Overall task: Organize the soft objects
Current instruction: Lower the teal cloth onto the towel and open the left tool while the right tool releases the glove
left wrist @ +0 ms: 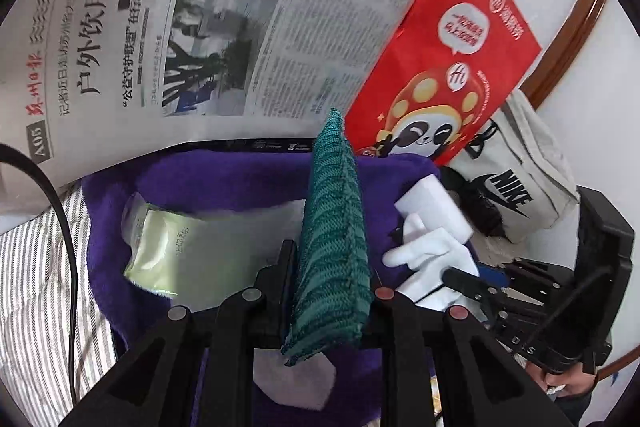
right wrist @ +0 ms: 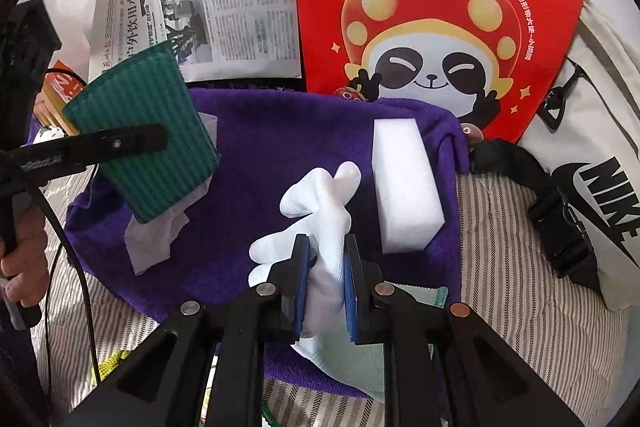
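My left gripper (left wrist: 330, 261) is shut on a teal striped cloth (left wrist: 334, 211), which stands up edge-on between its fingers above a purple towel (left wrist: 224, 183). From the right wrist view the same cloth (right wrist: 152, 115) hangs flat in the left gripper (right wrist: 134, 143) over the towel's left end. My right gripper (right wrist: 326, 253) is shut on a white glove (right wrist: 320, 199) whose fingers point away over the purple towel (right wrist: 260, 143). A white foam block (right wrist: 404, 187) lies on the towel just right of the glove. Glove (left wrist: 420, 251) and block (left wrist: 430, 205) also show at the right of the left wrist view.
A pale green packet (left wrist: 168, 247) and a white tissue (right wrist: 154, 239) lie on the towel's left part. Behind it stand a newspaper (left wrist: 224, 27) and a red paper bag (right wrist: 432, 27). A white Nike bag (right wrist: 592, 163) lies at the right on the striped sheet (right wrist: 500, 247).
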The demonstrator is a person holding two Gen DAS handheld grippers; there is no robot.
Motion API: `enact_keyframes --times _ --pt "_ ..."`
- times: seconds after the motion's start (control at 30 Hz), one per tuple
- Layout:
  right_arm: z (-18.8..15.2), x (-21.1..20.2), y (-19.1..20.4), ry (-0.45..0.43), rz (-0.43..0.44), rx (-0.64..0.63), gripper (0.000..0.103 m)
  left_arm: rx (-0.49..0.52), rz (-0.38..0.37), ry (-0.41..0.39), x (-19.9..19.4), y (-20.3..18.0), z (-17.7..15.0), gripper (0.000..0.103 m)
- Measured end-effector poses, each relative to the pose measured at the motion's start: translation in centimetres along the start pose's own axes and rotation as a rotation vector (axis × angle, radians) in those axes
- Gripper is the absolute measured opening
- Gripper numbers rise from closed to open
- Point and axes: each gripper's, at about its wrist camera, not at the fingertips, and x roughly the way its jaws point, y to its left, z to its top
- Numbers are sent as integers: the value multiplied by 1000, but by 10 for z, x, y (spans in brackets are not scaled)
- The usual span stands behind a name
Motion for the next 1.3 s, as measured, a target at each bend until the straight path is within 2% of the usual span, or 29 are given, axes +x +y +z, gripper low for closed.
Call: enact_keyframes --times 0.13,0.37,0.47,0.53,0.57,0.63,0.8,0.93,1.0,1.3 --pt "0 7 0 9 -1 3 17 27 57 13 10 2 1 20" --pt "-3 20 -1 22 -8 4 19 49 91 27 15 1 0 24" --pt "-3 19 0 24 -8 0 19 58 111 50 13 3 -2 30" --pt "-1 19 0 24 -6 0 21 58 123 65 13 2 -2 42" --pt "-2 18 0 22 -3 1 23 60 125 71 12 2 -3 45" --pt "-1 15 0 25 -2 0 26 72 134 68 6 1 -4 50" --pt "-4 6 2 23 -16 -23 47 101 180 89 -3 -3 -9 56" --pt "-7 0 6 29 -40 -46 50 139 247 110 -10 -8 -17 57" --pt "-10 -5 6 32 -53 -47 56 151 270 116 -15 -9 -23 57" --pt "-26 -31 -3 19 -48 15 57 135 274 119 -40 -9 -45 57"
